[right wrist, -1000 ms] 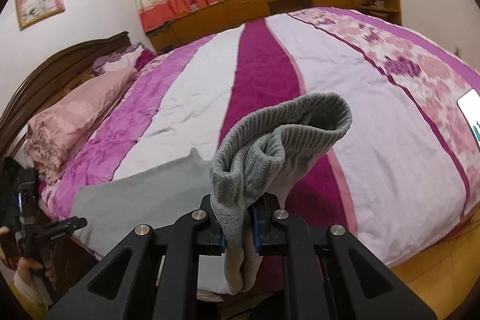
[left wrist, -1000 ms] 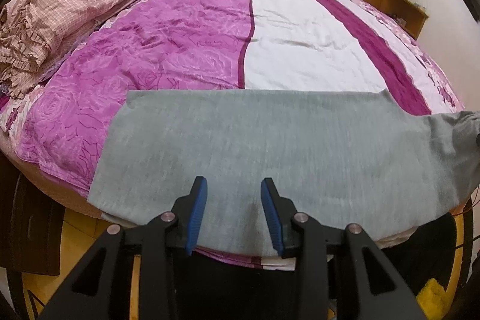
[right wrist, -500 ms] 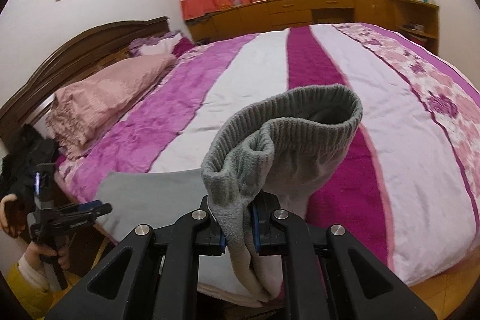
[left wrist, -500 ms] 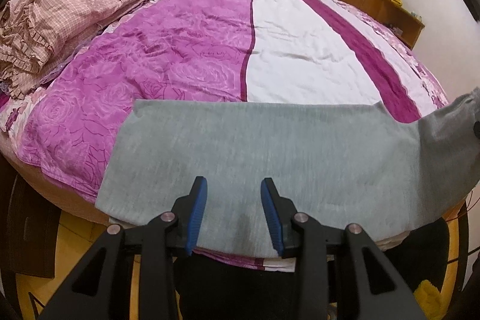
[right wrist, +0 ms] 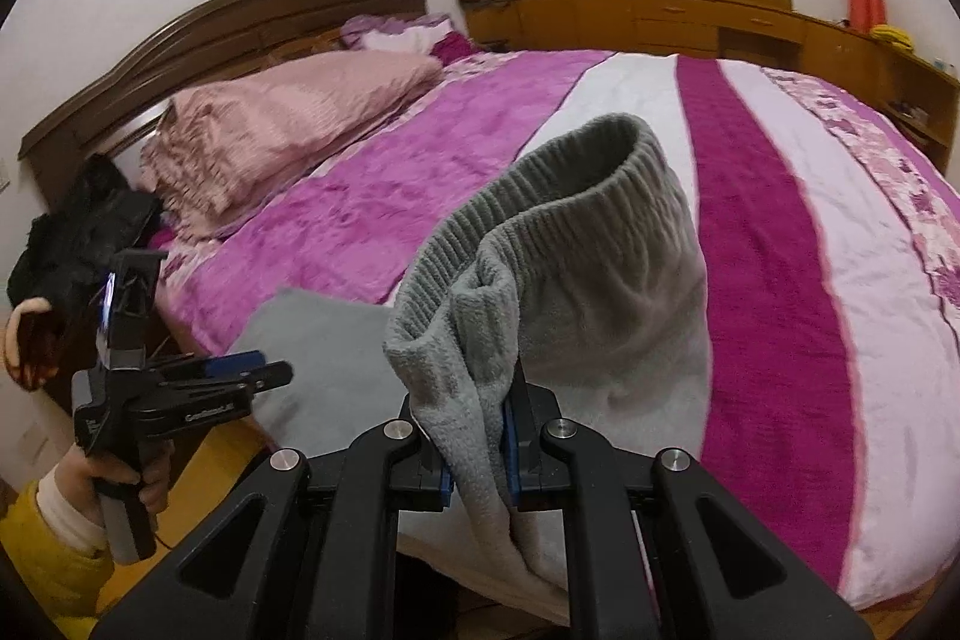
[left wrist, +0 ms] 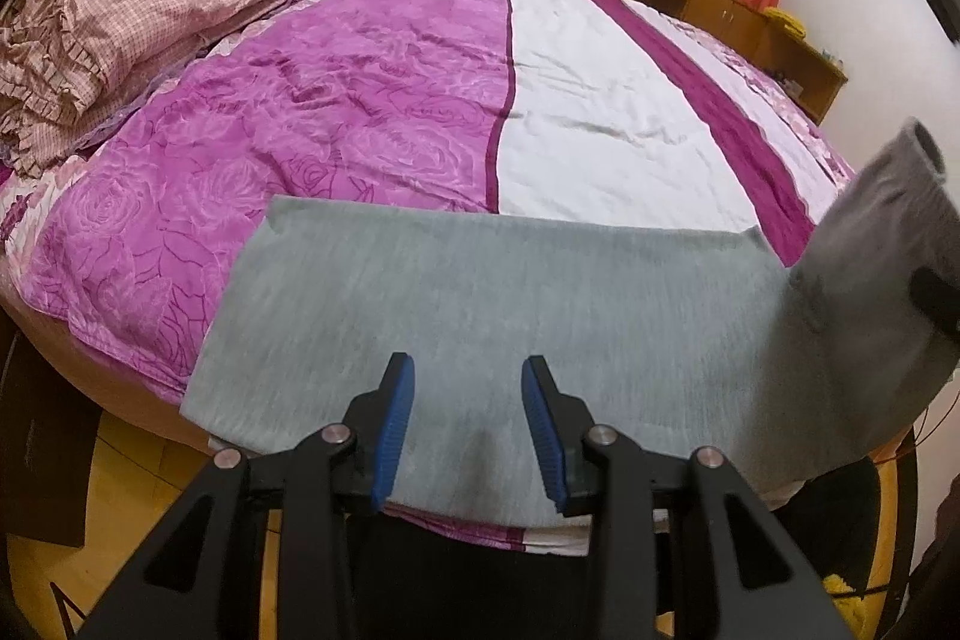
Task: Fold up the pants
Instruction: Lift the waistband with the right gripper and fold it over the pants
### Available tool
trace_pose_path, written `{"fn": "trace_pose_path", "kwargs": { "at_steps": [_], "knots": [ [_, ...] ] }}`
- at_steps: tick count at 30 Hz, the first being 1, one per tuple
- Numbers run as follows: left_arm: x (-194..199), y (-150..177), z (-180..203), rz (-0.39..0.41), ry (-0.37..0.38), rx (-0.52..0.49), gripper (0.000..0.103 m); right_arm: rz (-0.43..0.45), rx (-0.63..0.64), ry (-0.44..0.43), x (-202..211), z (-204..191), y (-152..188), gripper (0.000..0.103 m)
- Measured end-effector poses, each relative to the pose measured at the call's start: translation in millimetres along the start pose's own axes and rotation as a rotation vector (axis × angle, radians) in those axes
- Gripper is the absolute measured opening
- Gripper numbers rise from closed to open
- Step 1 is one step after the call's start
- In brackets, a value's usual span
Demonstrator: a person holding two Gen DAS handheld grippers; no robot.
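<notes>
Grey pants (left wrist: 510,304) lie flat along the near edge of the bed, folded lengthwise. My left gripper (left wrist: 468,424) is open and empty, just above the pants' near edge at their middle. My right gripper (right wrist: 477,451) is shut on the ribbed cuff end (right wrist: 558,244) of the pants and holds it lifted off the bed. That lifted end shows at the right of the left wrist view (left wrist: 888,244). The left gripper also shows in the right wrist view (right wrist: 264,370), held in a hand.
The bed has a purple, white and magenta striped cover (left wrist: 570,100). A pink quilt (left wrist: 120,10) and pillows lie at the head end by the dark wooden headboard (right wrist: 240,22). Wooden cabinets (right wrist: 720,22) run under the window. Yellow floor (left wrist: 120,490) lies below the bed edge.
My right gripper has raised the cuff end higher and carried it leftward over the pants. My left gripper has stayed open above the near edge.
</notes>
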State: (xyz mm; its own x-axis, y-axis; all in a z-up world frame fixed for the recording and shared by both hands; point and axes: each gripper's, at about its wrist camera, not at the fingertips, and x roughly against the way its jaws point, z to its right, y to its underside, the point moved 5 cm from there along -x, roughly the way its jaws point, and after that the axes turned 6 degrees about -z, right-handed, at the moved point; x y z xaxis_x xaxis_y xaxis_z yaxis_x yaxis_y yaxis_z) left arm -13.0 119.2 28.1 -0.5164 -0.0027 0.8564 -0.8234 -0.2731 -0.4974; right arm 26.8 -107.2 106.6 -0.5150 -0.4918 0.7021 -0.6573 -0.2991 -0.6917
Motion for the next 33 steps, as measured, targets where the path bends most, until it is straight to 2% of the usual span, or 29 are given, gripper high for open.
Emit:
{"fn": "trace_pose_path", "kwargs": {
  "at_steps": [10, 16, 20, 21, 24, 28, 33],
  "knots": [
    [-2.2, 2.3, -16.0, 0.008, 0.002, 0.02, 0.039, -0.109, 0.03, -0.031, -64.6, -39.1, 13.0, 0.005],
    [-2.6, 4.2, -24.1, 0.007, 0.006, 0.049, 0.039, -0.165, -0.013, -0.029, -98.9, -42.9, 26.2, 0.009],
    [-5.2, 7.4, -19.7, -0.001, 0.016, 0.042, 0.039, -0.229, -0.038, -0.089, -113.8, -43.5, 39.2, 0.023],
    [-6.1, 8.0, -17.2, -0.004, 0.018, 0.037, 0.039, -0.24, -0.051, -0.107, -114.8, -43.5, 42.0, 0.027],
    [-9.0, 9.2, -9.3, -0.016, 0.035, 0.024, 0.039, -0.265, -0.086, -0.142, -116.3, -44.7, 48.1, 0.028],
    [-9.7, 9.7, 1.1, -0.031, 0.08, 0.024, 0.039, -0.242, -0.097, -0.211, -101.2, -44.6, 51.7, 0.033],
    [-6.8, 11.5, 16.1, -0.038, 0.111, 0.0, 0.039, -0.224, -0.095, -0.243, -76.3, -41.0, 55.7, 0.034]
  ]
}}
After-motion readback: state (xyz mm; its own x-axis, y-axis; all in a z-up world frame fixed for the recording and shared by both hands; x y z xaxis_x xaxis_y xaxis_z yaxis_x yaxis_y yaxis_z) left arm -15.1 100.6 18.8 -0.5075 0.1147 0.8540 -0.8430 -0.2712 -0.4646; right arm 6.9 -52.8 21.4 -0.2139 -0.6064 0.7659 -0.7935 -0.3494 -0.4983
